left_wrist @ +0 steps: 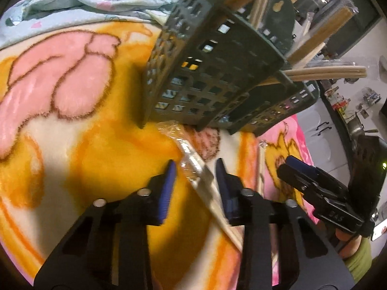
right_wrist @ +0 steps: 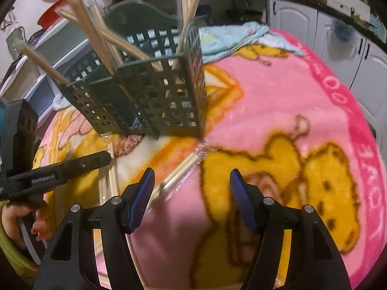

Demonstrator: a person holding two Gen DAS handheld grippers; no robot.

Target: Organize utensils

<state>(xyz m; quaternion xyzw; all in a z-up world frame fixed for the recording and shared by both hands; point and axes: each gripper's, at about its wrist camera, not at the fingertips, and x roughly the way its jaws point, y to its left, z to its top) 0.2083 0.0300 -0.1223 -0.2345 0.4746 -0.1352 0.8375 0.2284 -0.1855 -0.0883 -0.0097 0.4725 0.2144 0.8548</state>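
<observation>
A clear-wrapped pair of wooden chopsticks (left_wrist: 193, 166) lies diagonally on the fleece blanket. My left gripper (left_wrist: 195, 162) straddles it; a gap shows beside the left pad (left_wrist: 167, 188), so the pads are not pressing. A second wrapped pair (right_wrist: 179, 176) lies between the wide-open fingers of my right gripper (right_wrist: 192, 176), nearer the left pad. Just beyond both stands a dark green slotted utensil caddy (left_wrist: 212, 72) (right_wrist: 150, 96) with several chopsticks (right_wrist: 84, 24) sticking out. The right gripper (left_wrist: 287, 163) shows at the right of the left wrist view, and the left gripper (right_wrist: 106, 157) at the left of the right wrist view.
A pink and yellow cartoon blanket (right_wrist: 290, 96) covers the surface. A crumpled light blue cloth (left_wrist: 84, 0) (right_wrist: 229, 36) lies behind the caddy. White cabinets (right_wrist: 338, 48) stand beyond the blanket's far edge. A hand (right_wrist: 21, 215) holds the left gripper.
</observation>
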